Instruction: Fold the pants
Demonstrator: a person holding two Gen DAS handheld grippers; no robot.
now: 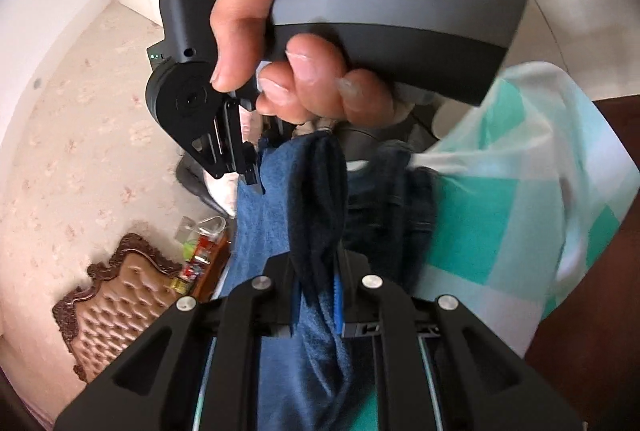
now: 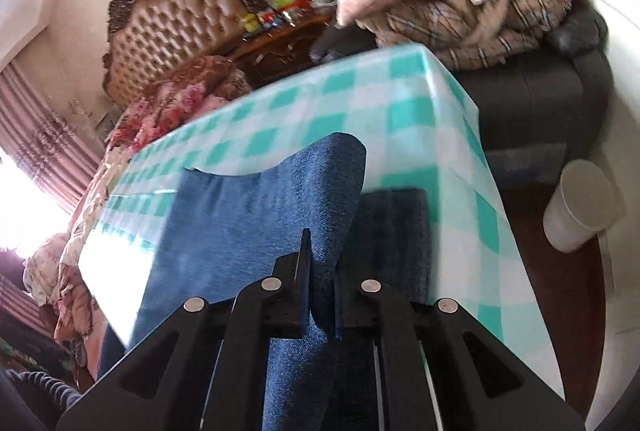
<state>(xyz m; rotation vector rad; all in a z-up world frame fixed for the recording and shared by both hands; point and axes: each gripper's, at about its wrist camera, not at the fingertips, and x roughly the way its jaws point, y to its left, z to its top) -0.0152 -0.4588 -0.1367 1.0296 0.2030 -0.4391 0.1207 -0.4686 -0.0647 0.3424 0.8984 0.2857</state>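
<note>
The left claw (image 1: 320,295) is clamped on a bunched edge of the pants (image 2: 240,223); the right claw (image 2: 322,295) is clamped on another edge. The cloth is held lifted above the checked tabletop (image 2: 400,99), probably so one half can be carried over the other.

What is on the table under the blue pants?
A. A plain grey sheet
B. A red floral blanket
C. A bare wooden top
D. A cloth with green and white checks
D: in the right wrist view the pants, pinched by the right tongs, lie over a cloth with green and white checks that covers the table.
</note>
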